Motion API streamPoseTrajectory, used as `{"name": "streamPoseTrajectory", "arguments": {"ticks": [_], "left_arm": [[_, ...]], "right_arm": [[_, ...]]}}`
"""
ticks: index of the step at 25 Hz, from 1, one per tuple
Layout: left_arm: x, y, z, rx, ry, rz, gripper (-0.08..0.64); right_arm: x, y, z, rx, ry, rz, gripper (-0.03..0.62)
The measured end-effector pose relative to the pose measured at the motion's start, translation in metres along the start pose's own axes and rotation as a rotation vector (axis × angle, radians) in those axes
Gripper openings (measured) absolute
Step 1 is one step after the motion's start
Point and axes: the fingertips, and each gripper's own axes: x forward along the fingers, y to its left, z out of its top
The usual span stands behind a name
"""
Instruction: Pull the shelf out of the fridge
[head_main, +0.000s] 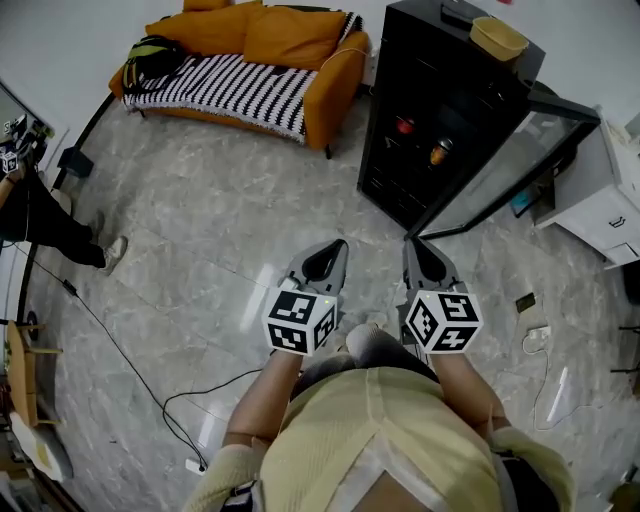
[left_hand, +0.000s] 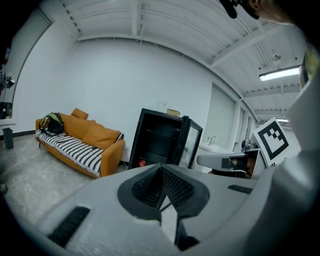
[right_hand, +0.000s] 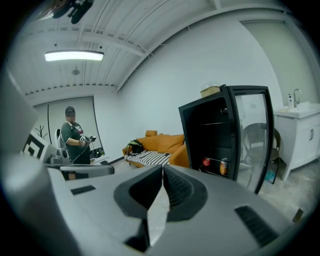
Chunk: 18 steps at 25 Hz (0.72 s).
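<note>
Standing on a shiny grey stone floor (head_main: 220, 230) in a big room with white walls and a white ceiling. Holding the left gripper (head_main: 322, 262) and the right gripper (head_main: 428, 258) side by side above the floor, both pinching shut on nothing at all. Pointing them toward a black fridge (head_main: 440, 90) at the far right edge of the floor, well apart from both. Seeing its glass door (head_main: 510, 165) hanging wide open to the right. Finding the shelf (head_main: 422, 140) sitting inside the fridge, carrying a red can (head_main: 405, 125) and an orange can (head_main: 440, 152). Spotting a yellow bowl (head_main: 498, 38) resting on the fridge top. Looking at an orange sofa (head_main: 290, 40) sitting along the far edge of the floor, just left of the fridge, wearing a black and white striped blanket (head_main: 240, 90) and carrying a bag (head_main: 150, 55) at its left end. Noticing a white cabinet (head_main: 600, 200) standing at the right edge of the floor, beyond the door. Seeing a thin black cable (head_main: 118, 343) snaking over the near left part of the floor. Sharing the room with another person (head_main: 40, 225) standing at the left edge. Getting light from a long lamp (right_hand: 74, 56) glowing on the ceiling.
</note>
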Motion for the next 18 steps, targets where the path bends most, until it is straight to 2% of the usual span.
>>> {"name": "streamPoseTrajectory", "arguments": {"ticks": [10,18], "left_arm": [[0.057,0.024,0.026,0.011,-0.005,0.023,0.025],[0.119,0.025,0.052,0.036,-0.006,0.006,0.025]], "right_arm": [[0.056,-0.035,0.026,0.009,-0.019,0.003,0.031],[0.096,-0.066,0.051,0.014,-0.034,0.017,0.029]]}}
